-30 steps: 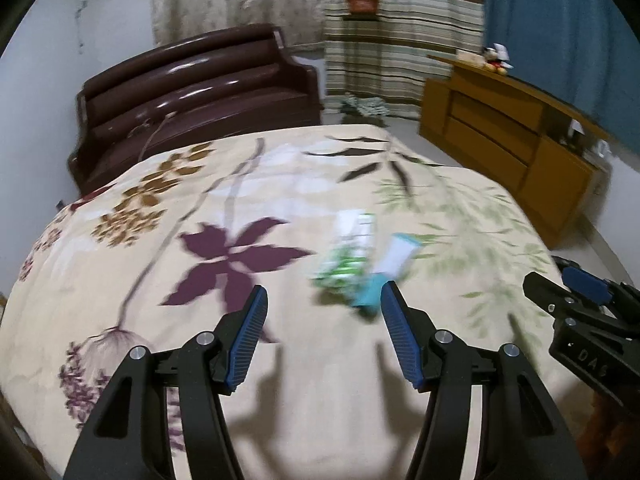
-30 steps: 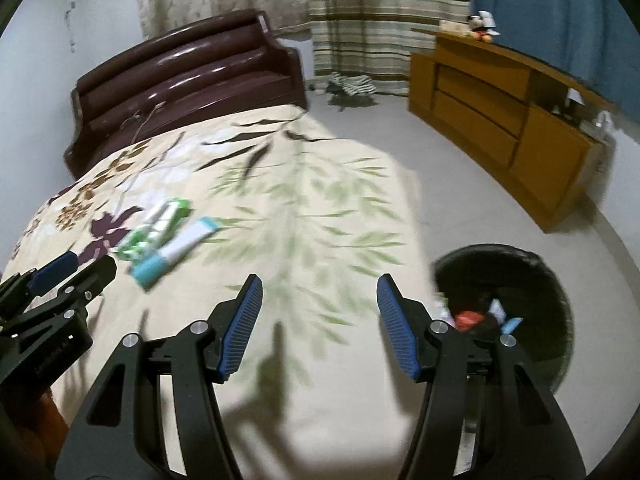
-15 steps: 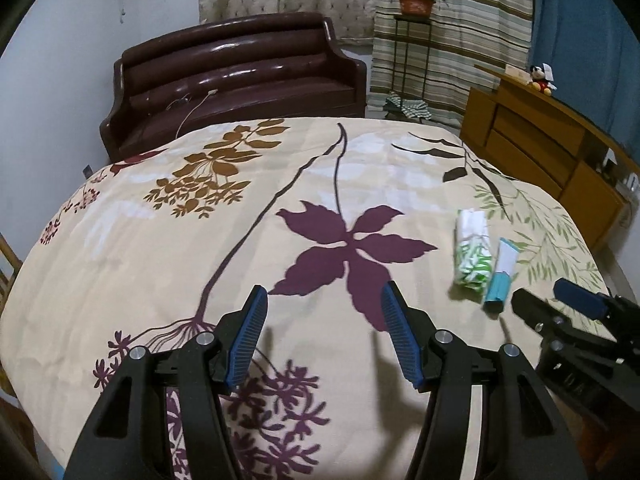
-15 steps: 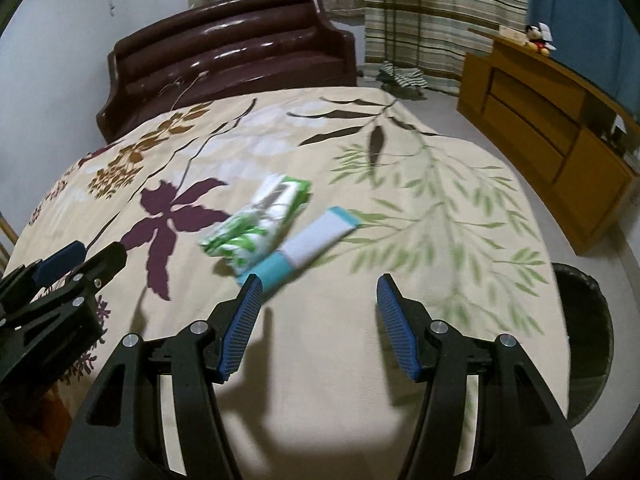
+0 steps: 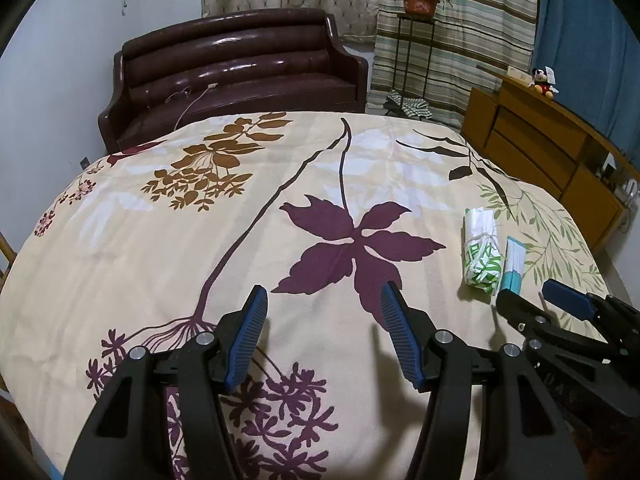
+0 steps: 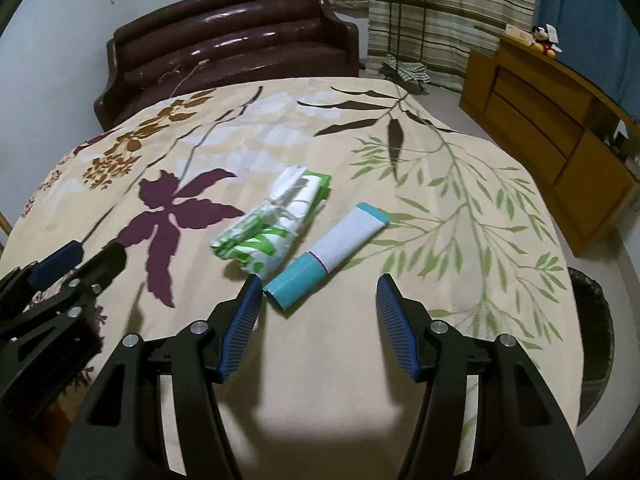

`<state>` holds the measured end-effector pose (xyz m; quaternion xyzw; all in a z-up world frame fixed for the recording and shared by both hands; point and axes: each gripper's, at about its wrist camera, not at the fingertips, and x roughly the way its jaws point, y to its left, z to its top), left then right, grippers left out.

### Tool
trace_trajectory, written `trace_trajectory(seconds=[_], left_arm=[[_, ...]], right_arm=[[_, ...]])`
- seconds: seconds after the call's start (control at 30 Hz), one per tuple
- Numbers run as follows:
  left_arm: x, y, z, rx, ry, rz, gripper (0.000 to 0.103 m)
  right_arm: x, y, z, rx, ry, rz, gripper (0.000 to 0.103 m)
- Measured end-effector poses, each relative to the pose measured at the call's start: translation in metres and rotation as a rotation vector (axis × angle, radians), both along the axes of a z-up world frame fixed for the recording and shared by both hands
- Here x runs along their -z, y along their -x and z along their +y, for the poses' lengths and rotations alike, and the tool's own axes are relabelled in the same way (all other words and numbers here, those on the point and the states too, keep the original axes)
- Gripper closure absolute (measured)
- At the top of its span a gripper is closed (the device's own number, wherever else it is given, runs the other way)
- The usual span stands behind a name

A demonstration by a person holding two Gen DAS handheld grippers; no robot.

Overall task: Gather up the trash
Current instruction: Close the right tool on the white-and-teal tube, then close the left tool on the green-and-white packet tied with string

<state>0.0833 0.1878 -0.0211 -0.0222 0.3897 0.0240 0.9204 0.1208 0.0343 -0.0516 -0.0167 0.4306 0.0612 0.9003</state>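
Green wrapper point(image 6: 276, 220) and tube point(image 6: 332, 250) lie unobstructed before both empty, parted hand-held grippers point(image 6: 318, 292).

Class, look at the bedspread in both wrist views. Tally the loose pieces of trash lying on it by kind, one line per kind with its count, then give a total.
Green and white crumpled wrapper: 1
White and teal tube: 1
Total on the floral bedspread: 2
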Motion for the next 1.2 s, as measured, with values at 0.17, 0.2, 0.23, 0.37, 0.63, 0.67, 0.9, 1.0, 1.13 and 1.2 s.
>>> trace_trajectory(seconds=[0.17, 0.2, 0.23, 0.37, 0.63, 0.67, 0.9, 1.0, 1.13, 1.2], left_arm=[[0.000, 0.001, -0.005, 0.007, 0.004, 0.000, 0.045], [0.000, 0.000, -0.006, 0.009, 0.005, 0.000, 0.045], [0.000, 0.000, -0.007, 0.012, 0.005, 0.000, 0.045], [0.000, 0.000, -0.012, 0.020, 0.008, -0.001, 0.045], [-0.005, -0.005, -0.022, 0.044, 0.007, -0.011, 0.045], [-0.006, -0.006, -0.022, 0.045, 0.007, -0.012, 0.045], [-0.007, -0.012, -0.029, 0.061, 0.007, -0.014, 0.045], [-0.006, -0.013, -0.031, 0.066, 0.009, -0.010, 0.045], [-0.005, -0.014, -0.037, 0.076, 0.009, -0.006, 0.045], [-0.005, -0.015, -0.041, 0.083, 0.007, -0.004, 0.045]], right_arm=[[0.000, 0.001, -0.021, 0.047, 0.005, 0.002, 0.045], [0.000, 0.001, -0.027, 0.061, 0.006, 0.003, 0.045], [0.000, 0.001, -0.032, 0.073, 0.007, 0.004, 0.045], [0.000, 0.002, -0.051, 0.110, 0.002, 0.006, 0.045], [-0.004, -0.001, -0.046, 0.074, -0.008, -0.009, 0.045], [-0.004, -0.003, -0.044, 0.068, -0.006, -0.011, 0.045], [-0.004, -0.020, -0.038, 0.045, 0.004, -0.009, 0.053], [-0.001, -0.026, -0.038, 0.031, 0.007, 0.011, 0.067], [0.003, -0.027, -0.038, 0.017, 0.020, 0.020, 0.082], [0.003, -0.026, -0.042, 0.018, 0.018, 0.019, 0.086]])
